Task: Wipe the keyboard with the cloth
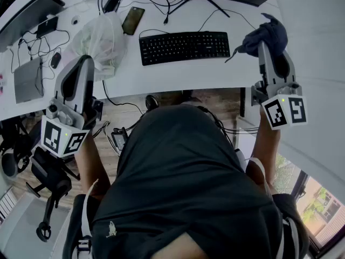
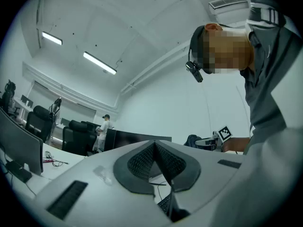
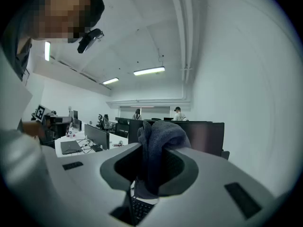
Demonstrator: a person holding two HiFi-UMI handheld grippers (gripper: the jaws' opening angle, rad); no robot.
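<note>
- The right gripper had its jaws clamped on a dark blue-grey cloth. In the right gripper view, the cloth filled the gap between the two dark pads and bunched up above the tips of the right gripper.
- The right gripper was held out in front of the person with its tips tilted upward, so its own camera took in the ceiling and the far end of the room. The right forearm reached forward from the body, with the marker cube nearest the person.
- The left gripper had its jaws pressed together with nothing between them. In the left gripper view, the ribbed pads of the left gripper met along a single line.
- The left gripper was also held forward and tilted up, off to the person's left, with the left forearm bent beneath it.
- The black keyboard lay flat on the white desk, between the two grippers in the head view. The cloth sat off its right end, apart from it.
- A crumpled clear plastic bag lay just left of the keyboard, with a dark phone behind it and black cables trailing across the desk.
- A grey laptop lay closed at the desk's far left.
</note>
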